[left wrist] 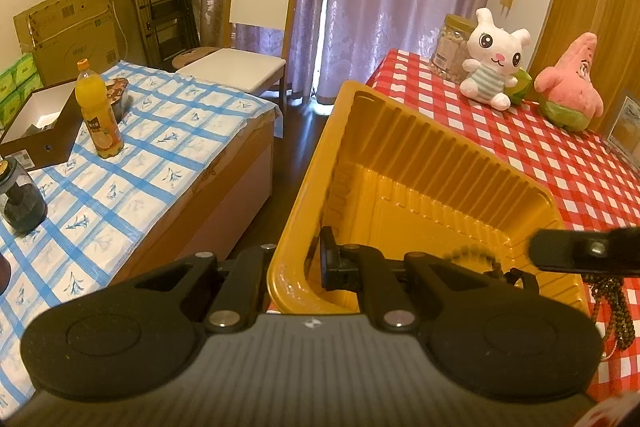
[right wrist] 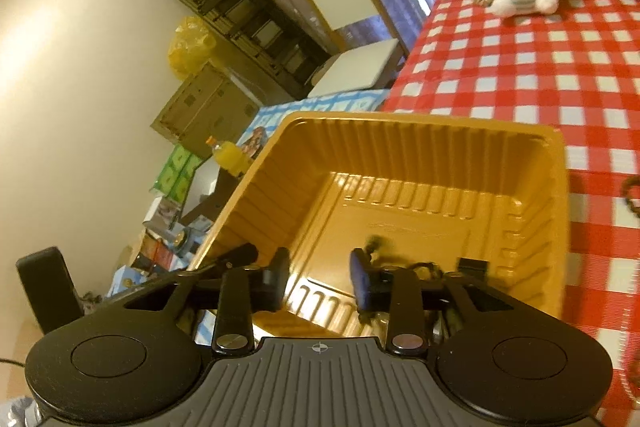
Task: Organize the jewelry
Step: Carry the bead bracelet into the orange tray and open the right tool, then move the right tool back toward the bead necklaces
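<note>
So the left gripper (left wrist: 294, 259) is clamped tight on the near wall of the ribbed yellow plastic tray (left wrist: 432, 163), tilting it at the corner of the red-checked table (left wrist: 560, 163). The right gripper (right wrist: 320, 279) hangs half open and empty inside the tray. A brown bead bracelet (left wrist: 476, 257) lies on the tray floor; a darker bead strand (left wrist: 616, 303) sits outside, probably next. Watch that table edge.

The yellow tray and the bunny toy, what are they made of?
The yellow tray looks like thin moulded plastic: it is shiny, with pressed ribs along its walls and light glinting off the floor. The bunny toy looks like soft plush fabric, fuzzy and matte, with a striped cloth body; what fills it cannot be seen.
</note>
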Available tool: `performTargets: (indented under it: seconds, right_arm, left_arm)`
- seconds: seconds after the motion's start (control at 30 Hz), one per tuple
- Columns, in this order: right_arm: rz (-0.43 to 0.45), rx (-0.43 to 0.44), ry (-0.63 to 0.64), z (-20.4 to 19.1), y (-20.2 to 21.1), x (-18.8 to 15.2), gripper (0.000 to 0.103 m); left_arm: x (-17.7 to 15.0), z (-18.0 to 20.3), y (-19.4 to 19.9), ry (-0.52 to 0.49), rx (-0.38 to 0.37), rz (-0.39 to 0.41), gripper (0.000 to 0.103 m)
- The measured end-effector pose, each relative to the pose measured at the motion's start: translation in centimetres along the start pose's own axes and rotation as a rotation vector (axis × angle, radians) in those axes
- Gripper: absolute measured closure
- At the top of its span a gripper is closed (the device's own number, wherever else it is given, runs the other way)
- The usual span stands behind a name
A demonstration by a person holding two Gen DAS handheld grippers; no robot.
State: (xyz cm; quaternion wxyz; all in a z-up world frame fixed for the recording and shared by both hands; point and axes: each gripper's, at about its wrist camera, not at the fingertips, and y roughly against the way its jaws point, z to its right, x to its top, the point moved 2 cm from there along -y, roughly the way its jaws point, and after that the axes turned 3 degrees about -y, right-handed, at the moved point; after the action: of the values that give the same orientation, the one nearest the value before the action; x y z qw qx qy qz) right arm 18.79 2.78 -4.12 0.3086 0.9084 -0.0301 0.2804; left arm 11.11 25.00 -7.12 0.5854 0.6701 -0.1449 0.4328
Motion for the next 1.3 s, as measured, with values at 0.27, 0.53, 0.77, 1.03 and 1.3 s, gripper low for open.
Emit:
performTargets:
  seconds: [0.27,0.53,0.77,1.03,1.3]
  right_arm:
    - [0.070,-0.139,-0.029,3.8,6.1,-1.5,0.059]
    - [0.040,-0.386,-0.074,9.7,11.2,-4.3,0.059]
    - [-0.007,-0.447,-0.129,11.8,11.0,-6.1,0.060]
    - [-0.014,-0.512,-0.124,12.2,9.2,-6.7,0.077]
    - [-0.021,-0.544,-0.113,12.4,8.4,-6.8,0.080]
  left_arm:
    - [0.1,0.0,-0.2,-0.010,0.005,-0.003,0.095]
    - [-0.1,0.0,-0.1,-0.023,0.011,-0.016,0.095]
    - [-0.2,0.1,0.0,-0.035,0.016,-0.027,0.095]
    - [-0.1,0.1,0.0,-0.037,0.017,-0.025,0.095]
    - [-0.1,0.2,0.0,-0.036,0.016,-0.027,0.095]
